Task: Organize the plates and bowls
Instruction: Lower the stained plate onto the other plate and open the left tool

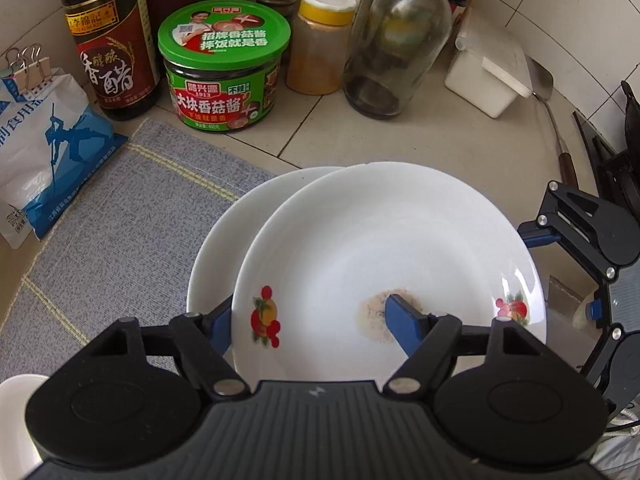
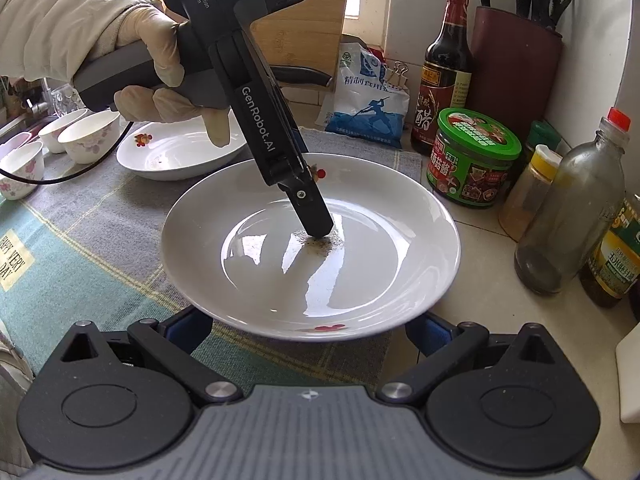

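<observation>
A white plate (image 1: pixel 360 248) with fruit decals and a speckled stain in its middle hangs tilted just above the grey mat (image 1: pixel 120 232). My left gripper (image 1: pixel 312 308) is shut on it. One blue finger (image 1: pixel 402 326) presses on the stain and the other reaches behind the left rim. This plate partly overlaps a second white plate (image 1: pixel 224 240), which lies on the mat. My right gripper (image 2: pixel 306 334) is open at the near rim of the plate (image 2: pixel 308 248), its fingertips hidden beneath. Three small floral bowls (image 2: pixel 90 136) stand far left.
Against the tiled wall stand a vinegar bottle (image 1: pixel 108 40), a green-lidded jar (image 1: pixel 224 68), a yellow-capped spice jar (image 1: pixel 320 44), a glass bottle (image 1: pixel 396 40) and a white box (image 1: pixel 488 76). A salt bag (image 1: pixel 48 136) lies left, a spatula (image 1: pixel 556 120) right. A knife block (image 2: pixel 516 64) stands behind.
</observation>
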A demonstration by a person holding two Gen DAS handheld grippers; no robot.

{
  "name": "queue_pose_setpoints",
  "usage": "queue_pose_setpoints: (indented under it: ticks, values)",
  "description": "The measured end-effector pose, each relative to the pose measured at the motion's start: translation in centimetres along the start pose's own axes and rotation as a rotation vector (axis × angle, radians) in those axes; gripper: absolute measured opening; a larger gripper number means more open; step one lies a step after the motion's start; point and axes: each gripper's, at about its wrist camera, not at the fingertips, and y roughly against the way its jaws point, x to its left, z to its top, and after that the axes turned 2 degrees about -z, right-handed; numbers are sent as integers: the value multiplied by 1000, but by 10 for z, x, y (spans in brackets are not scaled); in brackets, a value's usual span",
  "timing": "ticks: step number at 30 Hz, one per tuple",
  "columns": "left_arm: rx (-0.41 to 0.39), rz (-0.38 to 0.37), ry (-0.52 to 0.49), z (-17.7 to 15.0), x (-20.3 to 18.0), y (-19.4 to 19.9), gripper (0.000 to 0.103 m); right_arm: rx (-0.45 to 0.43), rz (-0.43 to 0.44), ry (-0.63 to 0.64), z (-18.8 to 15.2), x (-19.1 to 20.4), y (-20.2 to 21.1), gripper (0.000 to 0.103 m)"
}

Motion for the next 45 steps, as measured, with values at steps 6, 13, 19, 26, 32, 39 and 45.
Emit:
queue_pose_setpoints:
  ticks: [6, 13, 19, 26, 32, 39, 45]
  values:
    - [12, -9, 11, 0, 5, -8, 76, 7, -9, -25, 2, -3, 0, 103]
    - [15, -12, 8, 3, 6, -11, 76, 1, -11, -37, 2, -3, 2, 103]
    - [28, -8, -9, 7, 6, -12, 75, 0, -11, -41, 3, -3, 1, 103]
    - [47, -8, -19, 10, 5, -13, 76, -2, -11, -38, 3, -3, 2, 103]
    - [69, -20, -16, 13, 9, -14, 76, -7, -9, -31, 3, -3, 3, 103]
    - [89, -17, -24, 14, 8, -13, 77, -8, -3, -26, 3, -4, 4, 103]
    - [98, -10, -23, 15, 9, -11, 77, -10, 0, -23, 4, -5, 4, 103]
